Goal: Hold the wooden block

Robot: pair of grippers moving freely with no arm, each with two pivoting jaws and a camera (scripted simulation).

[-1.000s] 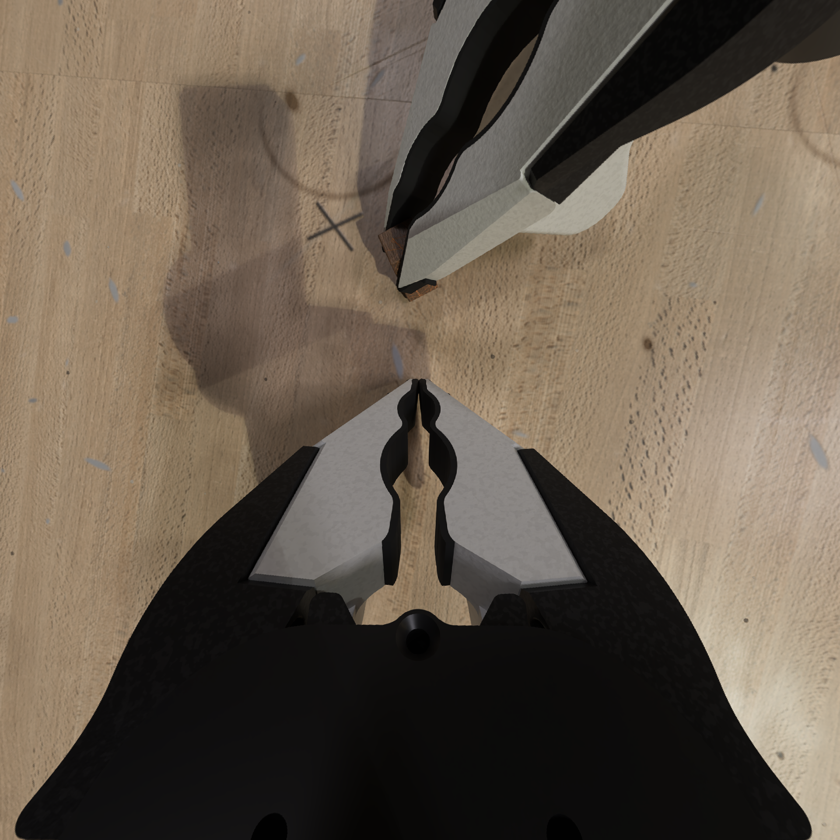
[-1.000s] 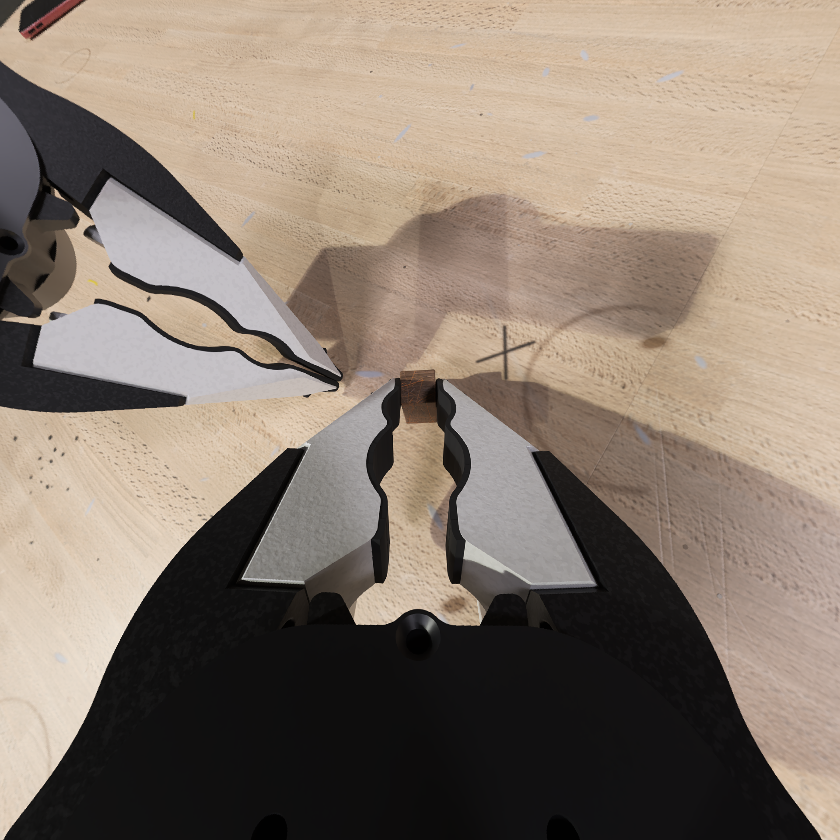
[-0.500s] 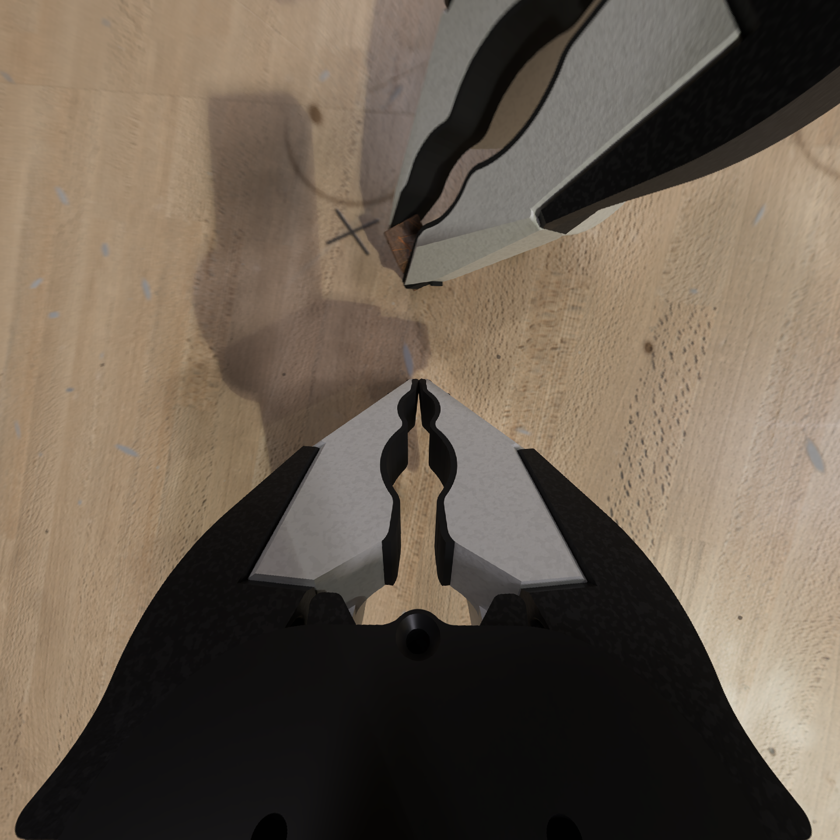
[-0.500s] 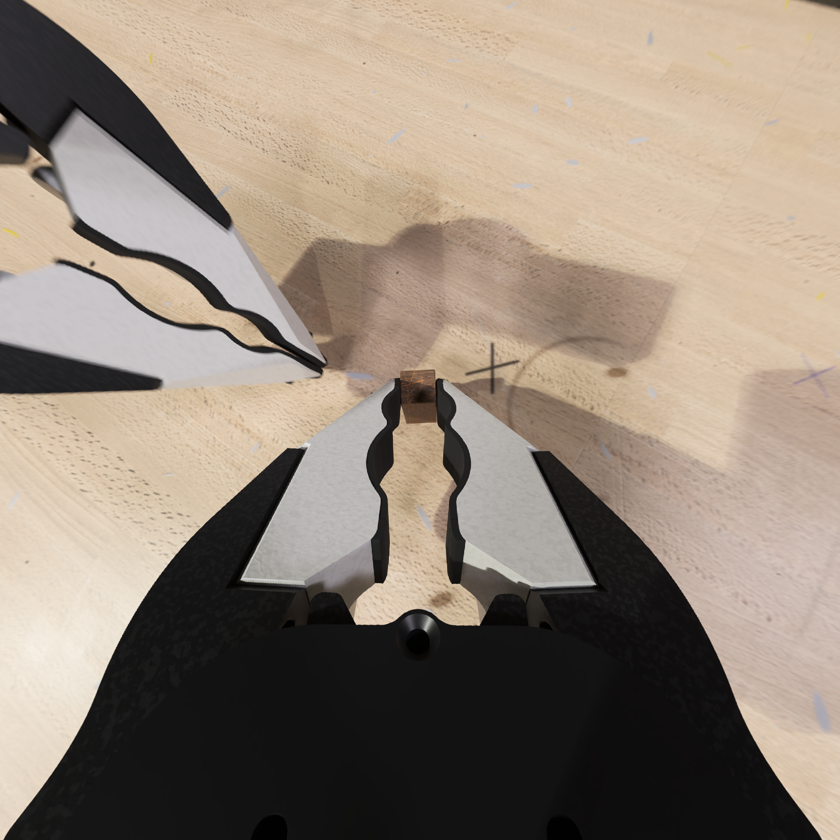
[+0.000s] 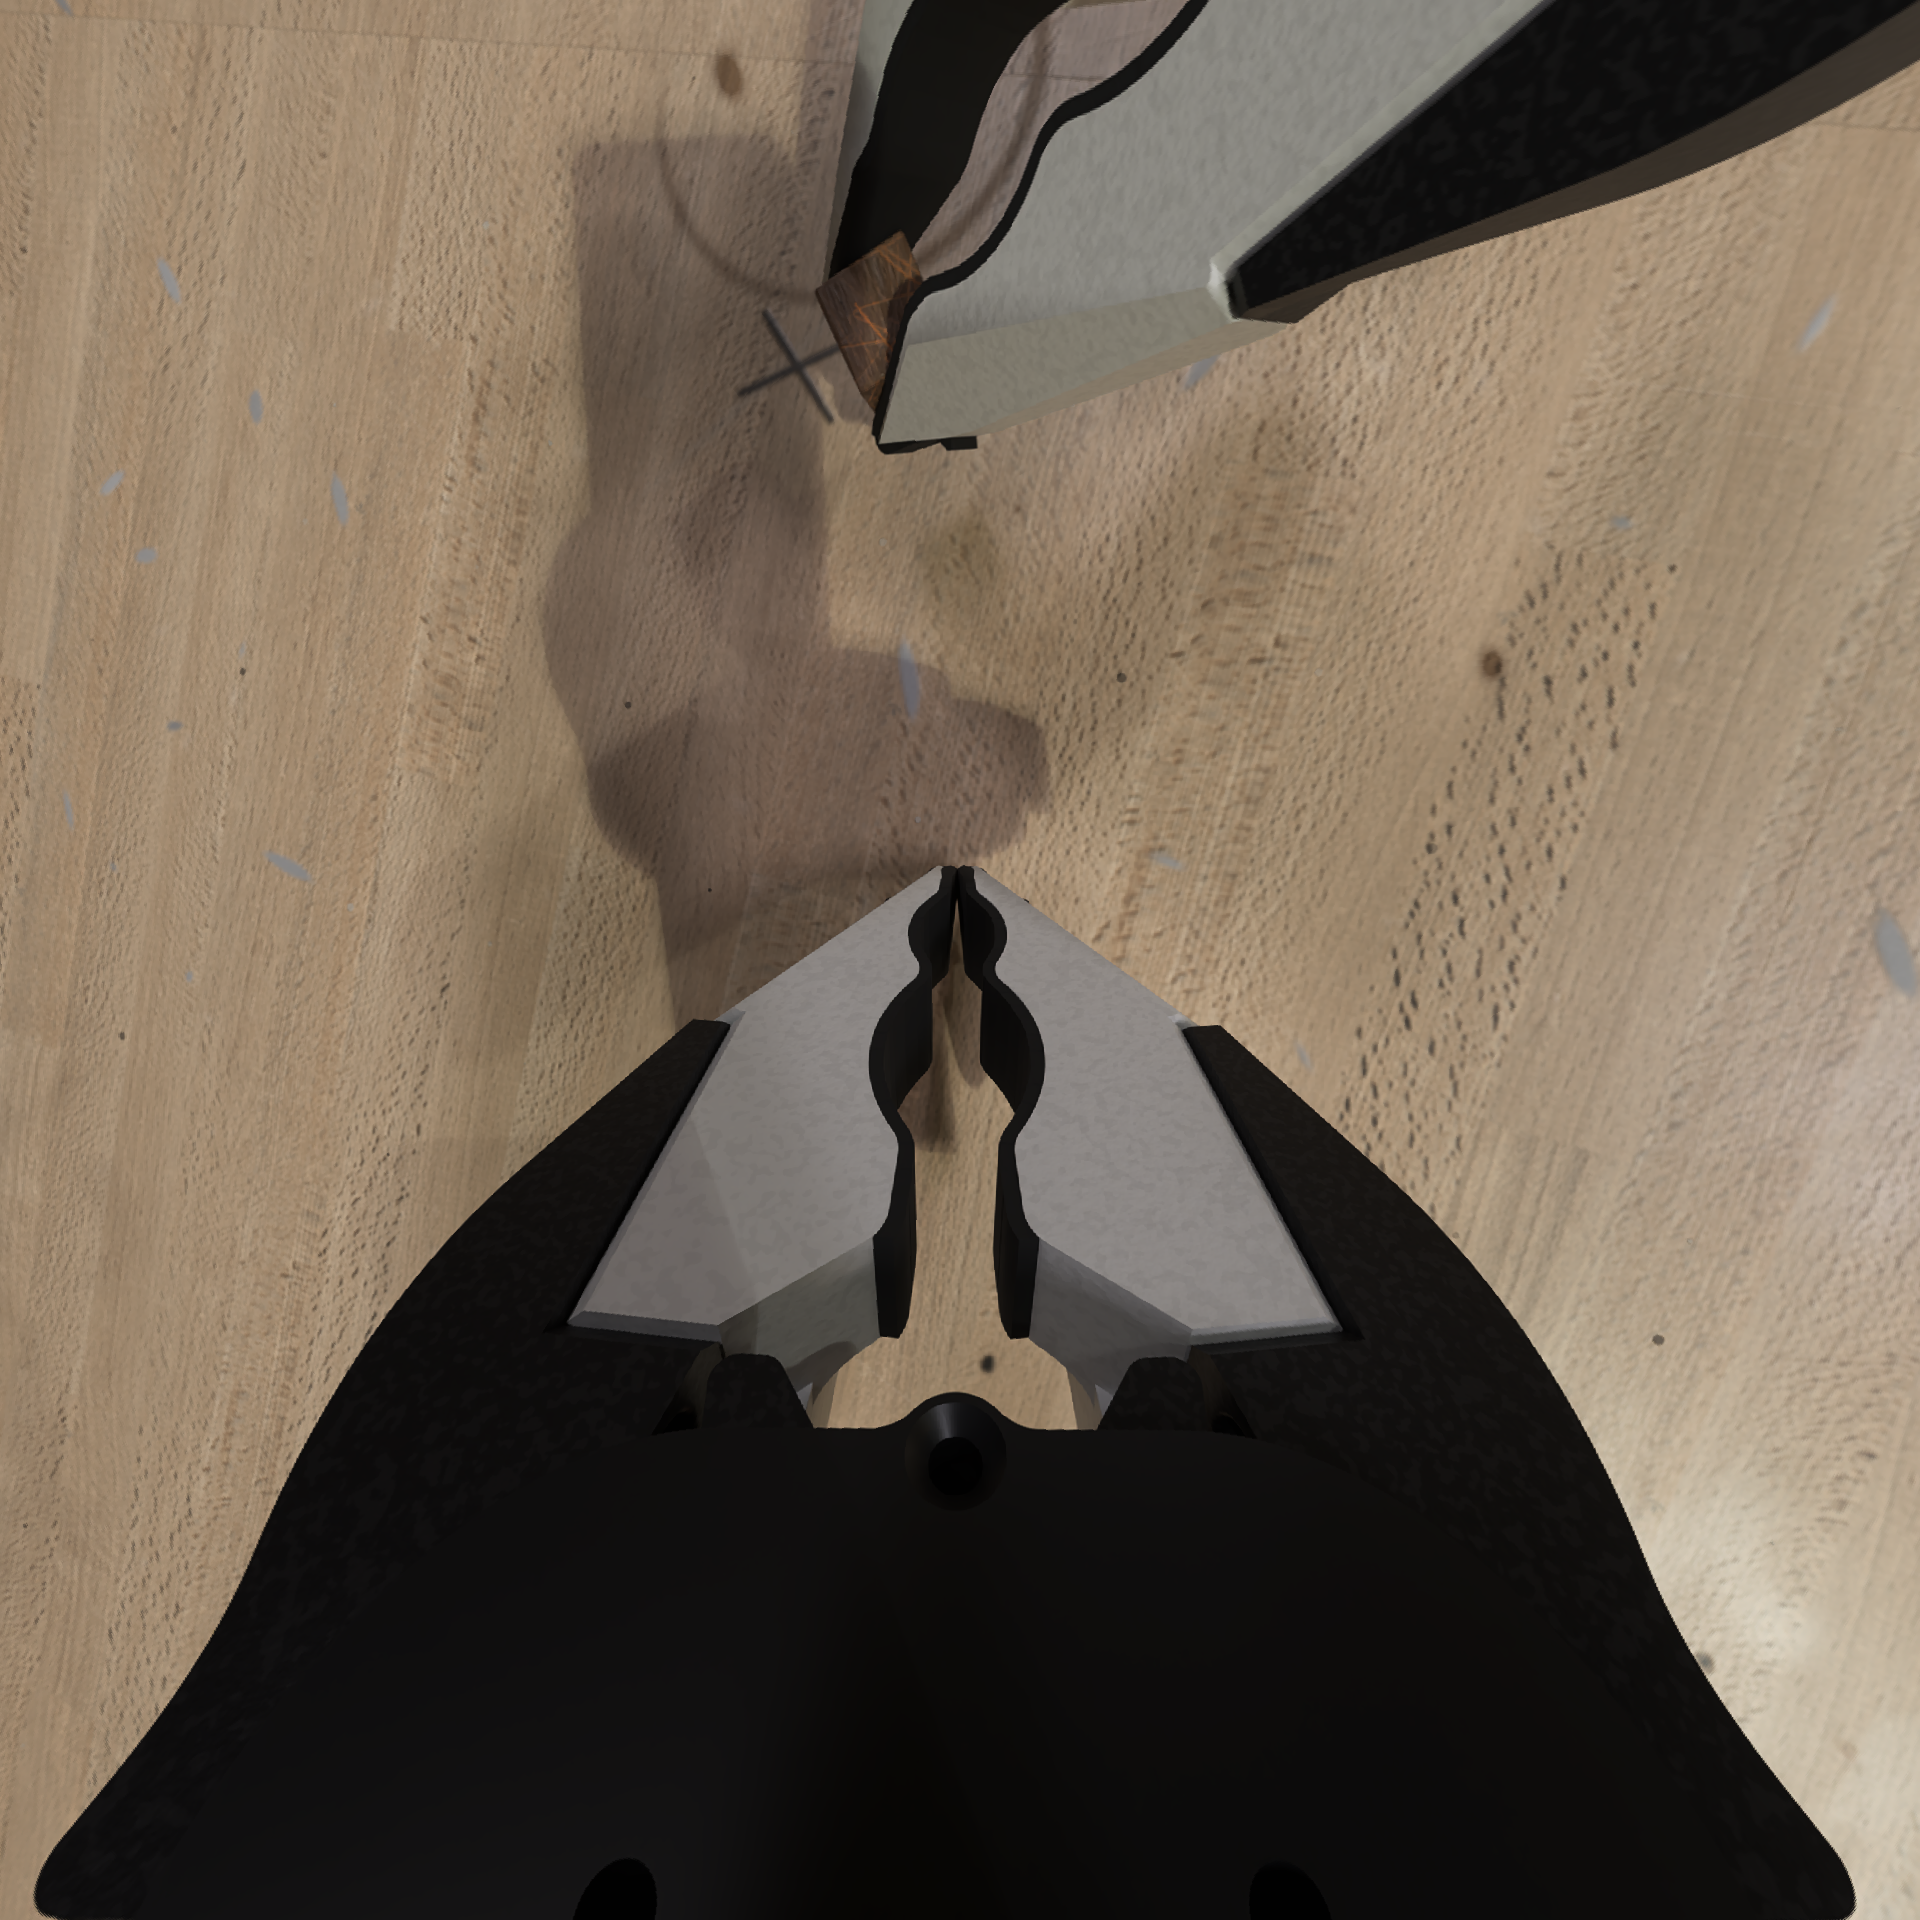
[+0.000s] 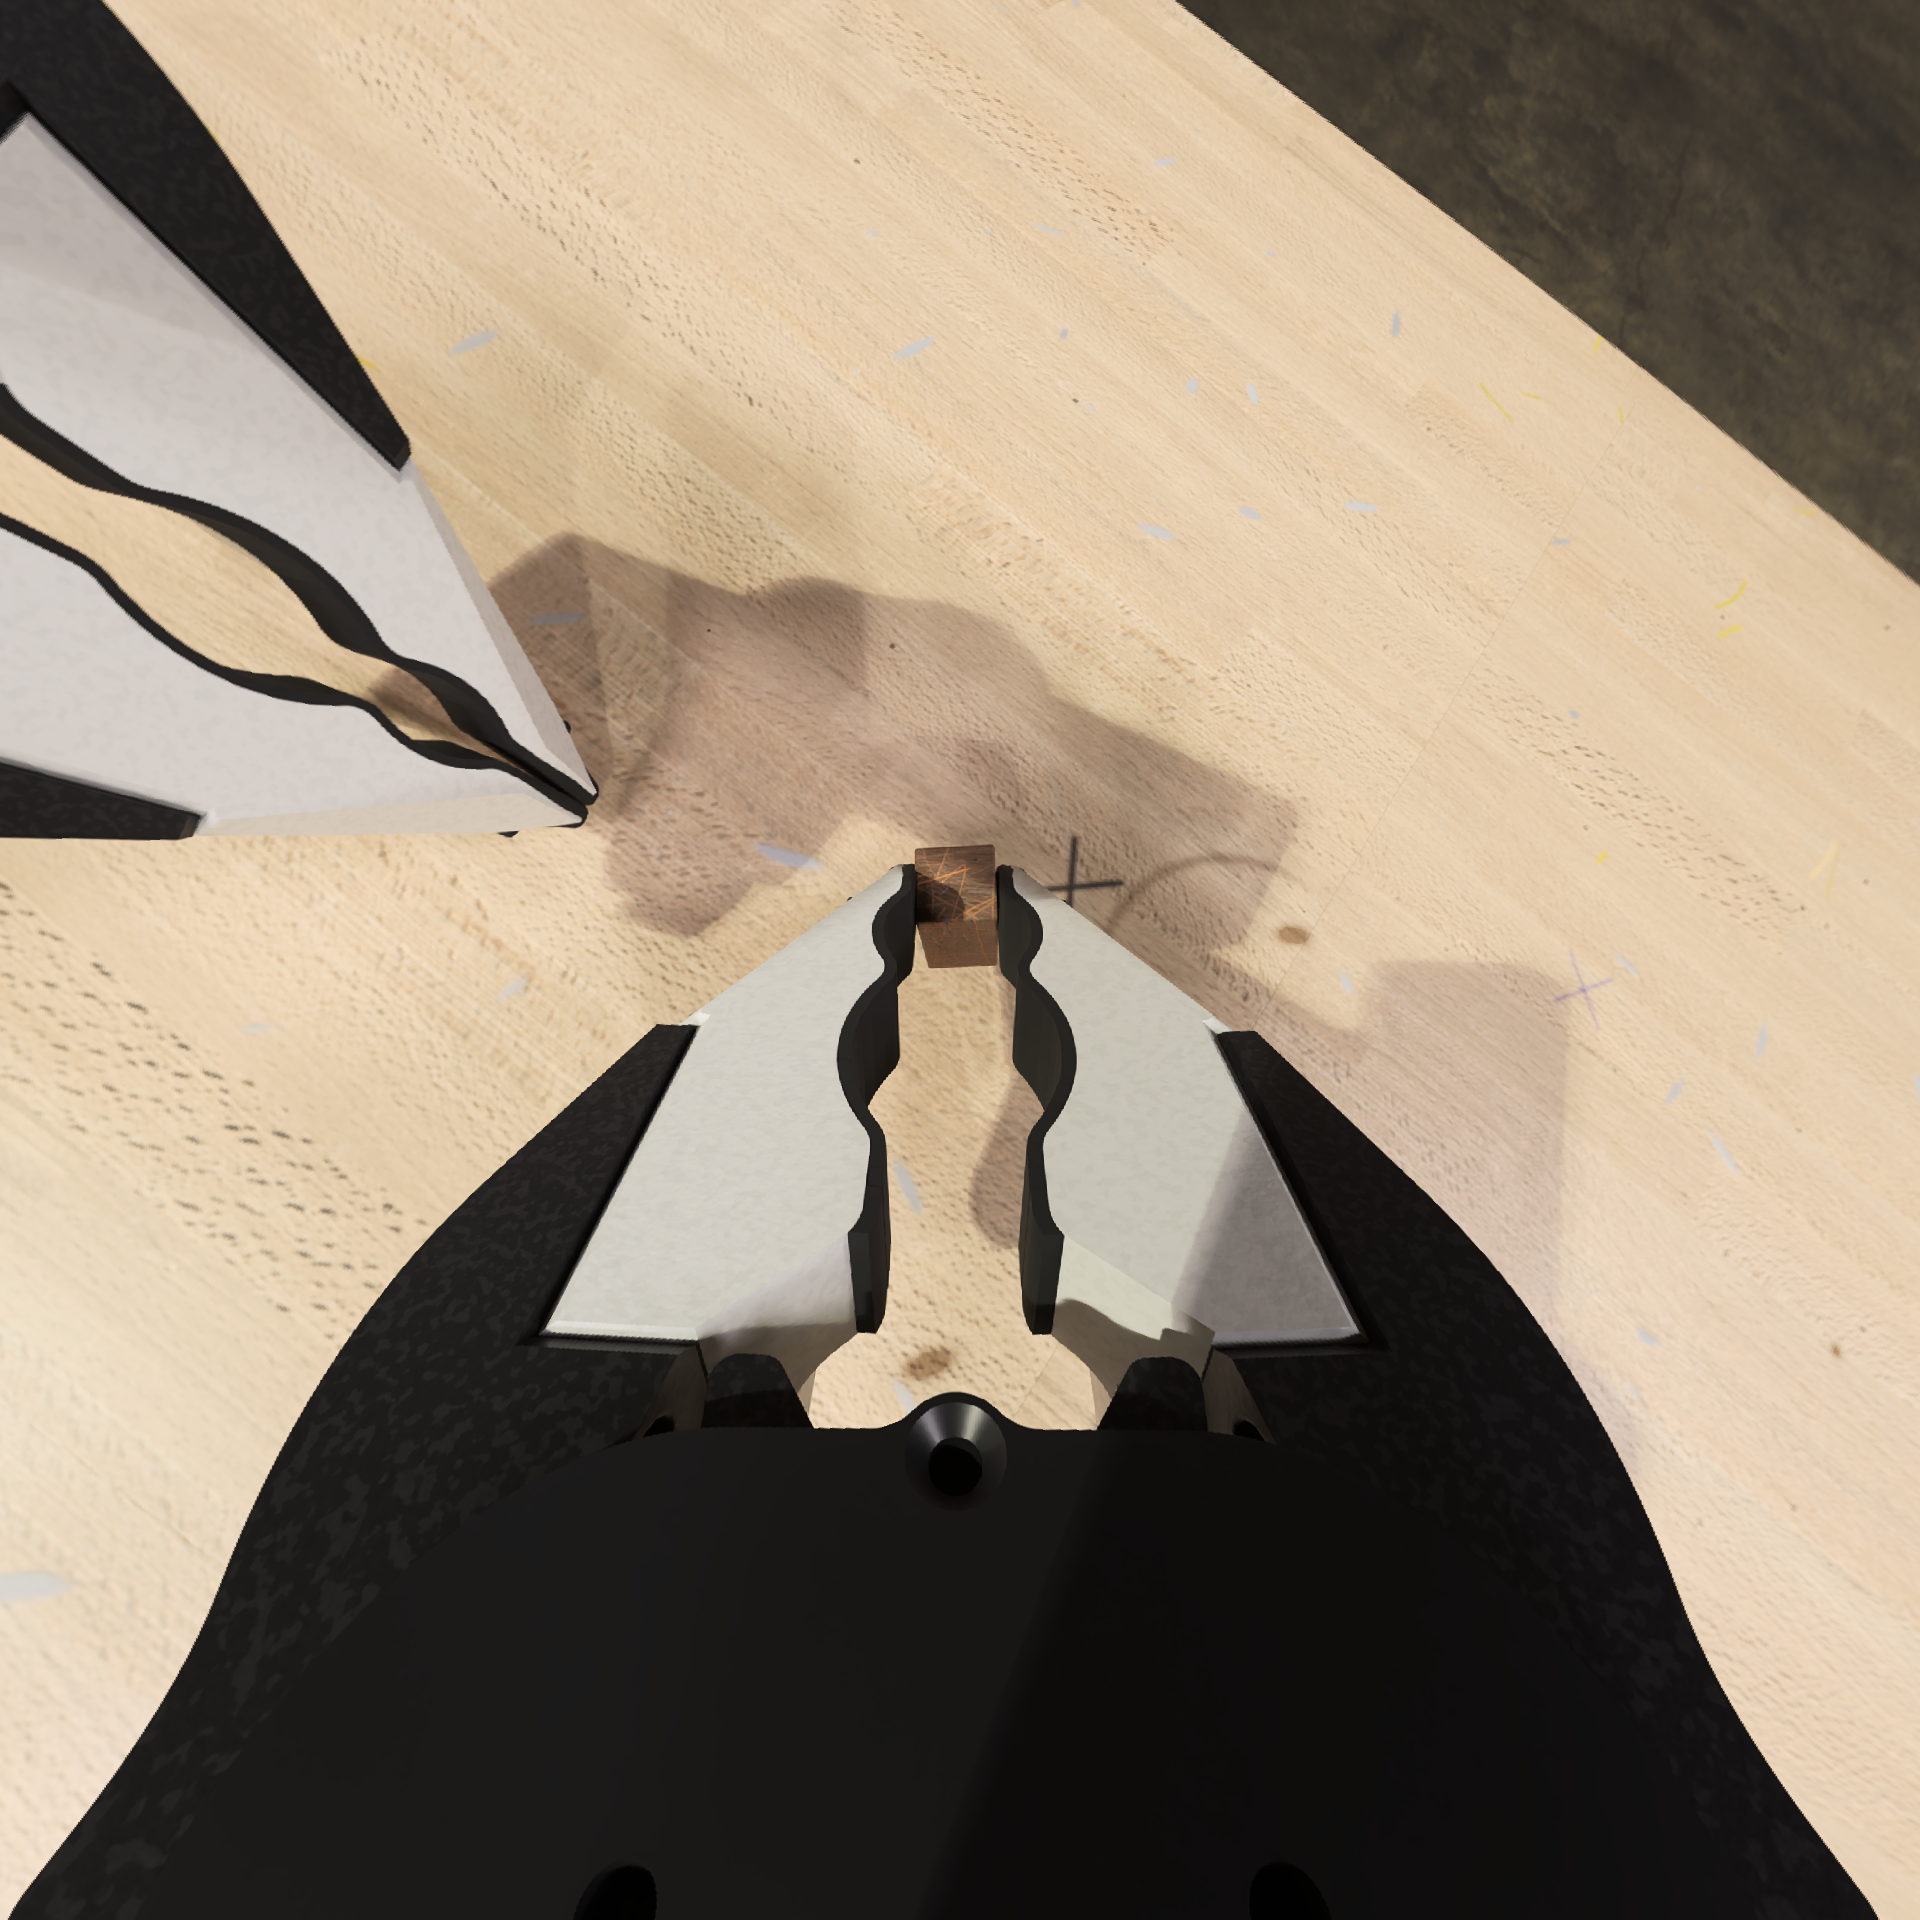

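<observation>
A small brown wooden block (image 6: 956, 906) sits clamped between the tips of my right gripper (image 6: 956, 894), which is shut on it and holds it above the light wooden table (image 6: 1039, 364). In the left wrist view the same block (image 5: 871, 301) shows at the tip of the right gripper (image 5: 883, 343), coming in from the upper right. My left gripper (image 5: 954, 875) is shut and empty, its tips touching, a short way before the block. It also shows in the right wrist view (image 6: 577, 795) at the left.
A pencilled cross with an arc (image 6: 1081, 885) is drawn on the table just behind the block; it also shows in the left wrist view (image 5: 790, 369). The table's edge and dark floor (image 6: 1662, 208) lie at the upper right.
My right gripper has lifted the block off the table and risen; the table looks farther and its edge has come into view. My left gripper has stayed shut and has also risen.
</observation>
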